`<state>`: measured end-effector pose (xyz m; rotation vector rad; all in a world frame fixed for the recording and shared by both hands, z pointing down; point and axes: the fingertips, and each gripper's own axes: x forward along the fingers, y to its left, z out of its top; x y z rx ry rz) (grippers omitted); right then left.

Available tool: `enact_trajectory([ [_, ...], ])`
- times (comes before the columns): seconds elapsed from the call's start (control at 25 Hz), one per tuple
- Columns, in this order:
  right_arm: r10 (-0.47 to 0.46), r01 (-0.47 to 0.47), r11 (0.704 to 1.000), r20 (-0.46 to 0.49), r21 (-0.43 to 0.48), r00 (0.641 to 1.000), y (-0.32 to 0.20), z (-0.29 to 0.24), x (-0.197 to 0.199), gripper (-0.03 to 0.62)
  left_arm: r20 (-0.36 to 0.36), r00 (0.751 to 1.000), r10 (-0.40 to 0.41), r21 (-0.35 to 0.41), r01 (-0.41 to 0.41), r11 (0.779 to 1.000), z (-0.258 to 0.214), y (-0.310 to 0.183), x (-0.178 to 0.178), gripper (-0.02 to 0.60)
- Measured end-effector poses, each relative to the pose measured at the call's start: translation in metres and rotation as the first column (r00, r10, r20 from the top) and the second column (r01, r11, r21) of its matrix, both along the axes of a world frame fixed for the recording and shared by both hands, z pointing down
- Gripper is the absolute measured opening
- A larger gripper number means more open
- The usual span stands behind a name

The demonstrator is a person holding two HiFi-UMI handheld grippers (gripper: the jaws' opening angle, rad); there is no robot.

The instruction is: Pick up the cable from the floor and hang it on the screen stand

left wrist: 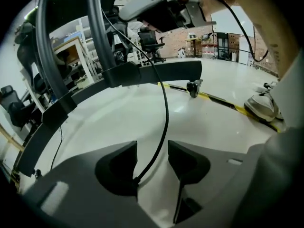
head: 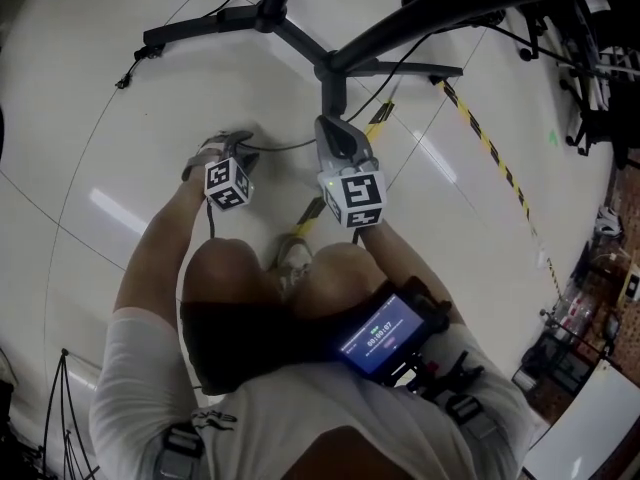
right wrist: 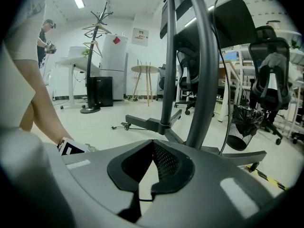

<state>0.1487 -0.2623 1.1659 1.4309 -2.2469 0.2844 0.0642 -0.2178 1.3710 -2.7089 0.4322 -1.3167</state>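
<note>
We count two grippers, one cable [left wrist: 165, 118] and one screen stand [head: 330, 66]: the left gripper [left wrist: 153, 158], lower centre of its view, is open around the cable, which the right gripper [head: 335, 133], at the head view's centre, clamps off the floor.

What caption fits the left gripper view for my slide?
The left gripper, fingers open, with the black cable running between them, near the screen stand's wheeled leg.

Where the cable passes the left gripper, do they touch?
Cannot tell. The left gripper view shows the cable running between the left gripper's open jaws, then vanishing at one jaw's edge.
</note>
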Motion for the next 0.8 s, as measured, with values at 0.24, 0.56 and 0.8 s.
enact_trajectory([
  [0.24, 0.002, -0.002, 1.0, -0.001, -0.004, 1.0, 0.002, 0.0, 0.004, 0.014, 0.053, 0.999, -0.013, 0.036, 0.011, 0.999, 0.008, -0.001, -0.001, 0.058],
  [0.56, -0.005, 0.005, 1.0, -0.007, 0.013, 1.0, 0.0, -0.005, 0.001, 0.014, -0.016, 0.995, -0.101, 0.011, 0.101, 0.995, -0.009, -0.005, -0.016, 0.021],
  [0.8, -0.015, 0.015, 0.999, -0.003, 0.041, 1.0, -0.006, -0.016, -0.01, 0.014, -0.108, 0.974, -0.197, 0.007, 0.199, 0.98, -0.04, -0.016, -0.045, 0.02],
])
